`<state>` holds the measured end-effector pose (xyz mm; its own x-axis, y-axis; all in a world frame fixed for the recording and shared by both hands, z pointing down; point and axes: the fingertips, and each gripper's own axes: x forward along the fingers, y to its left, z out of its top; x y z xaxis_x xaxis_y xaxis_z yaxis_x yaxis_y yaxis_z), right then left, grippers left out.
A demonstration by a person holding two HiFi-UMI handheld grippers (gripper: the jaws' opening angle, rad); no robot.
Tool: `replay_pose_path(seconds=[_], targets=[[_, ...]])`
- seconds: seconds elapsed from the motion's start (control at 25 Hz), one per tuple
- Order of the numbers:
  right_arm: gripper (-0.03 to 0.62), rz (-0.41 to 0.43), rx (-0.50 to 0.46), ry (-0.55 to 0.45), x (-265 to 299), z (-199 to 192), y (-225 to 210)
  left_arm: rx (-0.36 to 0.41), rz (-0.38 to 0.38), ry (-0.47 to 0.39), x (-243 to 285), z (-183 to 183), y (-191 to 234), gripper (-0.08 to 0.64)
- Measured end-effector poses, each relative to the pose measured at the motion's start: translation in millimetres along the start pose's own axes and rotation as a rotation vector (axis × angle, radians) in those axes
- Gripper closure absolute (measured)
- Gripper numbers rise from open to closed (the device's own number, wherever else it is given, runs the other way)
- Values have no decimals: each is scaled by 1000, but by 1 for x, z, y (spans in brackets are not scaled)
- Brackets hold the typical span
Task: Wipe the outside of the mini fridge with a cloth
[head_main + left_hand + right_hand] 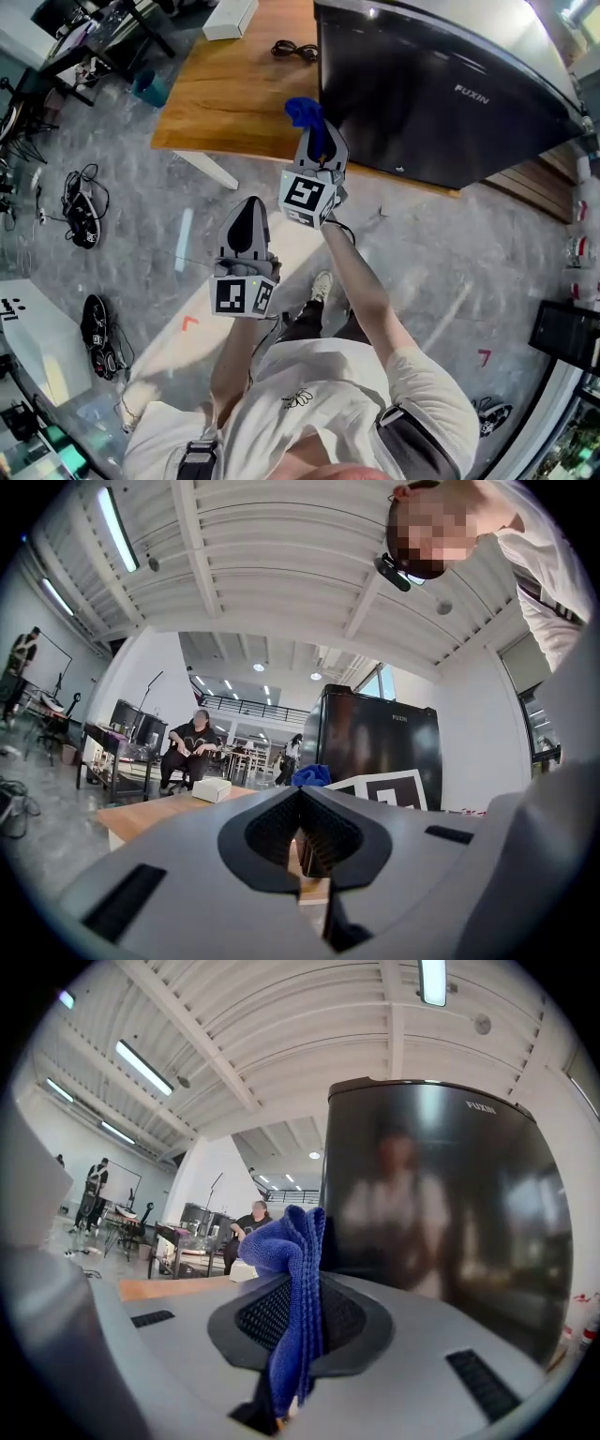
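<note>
1. The fridge (441,84) stands on the table (225,94), dark front toward me.
2. My right gripper (316,141) pinches the cloth (303,111), with a tuft poking forward just beside the fridge, I judge for rubbing.
3. My left gripper (248,220) hangs lower, pressed together on nothing, out of the way.

L hand-held gripper (250,208) closed, empty, R hand-held gripper (315,136) pinching cloth (302,111)

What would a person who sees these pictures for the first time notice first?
The big black mini fridge on the wooden table dominates the upper right of the head view. Next comes the bright blue cloth, pinched between the fingers of the right gripper near the fridge's front; the left gripper shows lower in that view, shut and empty.
</note>
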<state>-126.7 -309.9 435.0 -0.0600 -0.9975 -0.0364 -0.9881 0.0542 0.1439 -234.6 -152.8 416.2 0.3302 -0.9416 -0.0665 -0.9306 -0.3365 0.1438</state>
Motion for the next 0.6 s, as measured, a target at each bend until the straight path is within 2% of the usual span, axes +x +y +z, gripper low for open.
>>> replay_pose_path(seconds=[0.32, 0.6], targets=[[531, -21, -46, -23, -10, -4, -23, -1, 12, 1, 12, -10, -13, 555], [531, -56, -92, -25, -33, -15, -79, 2, -45, 4, 33, -18, -60, 555]])
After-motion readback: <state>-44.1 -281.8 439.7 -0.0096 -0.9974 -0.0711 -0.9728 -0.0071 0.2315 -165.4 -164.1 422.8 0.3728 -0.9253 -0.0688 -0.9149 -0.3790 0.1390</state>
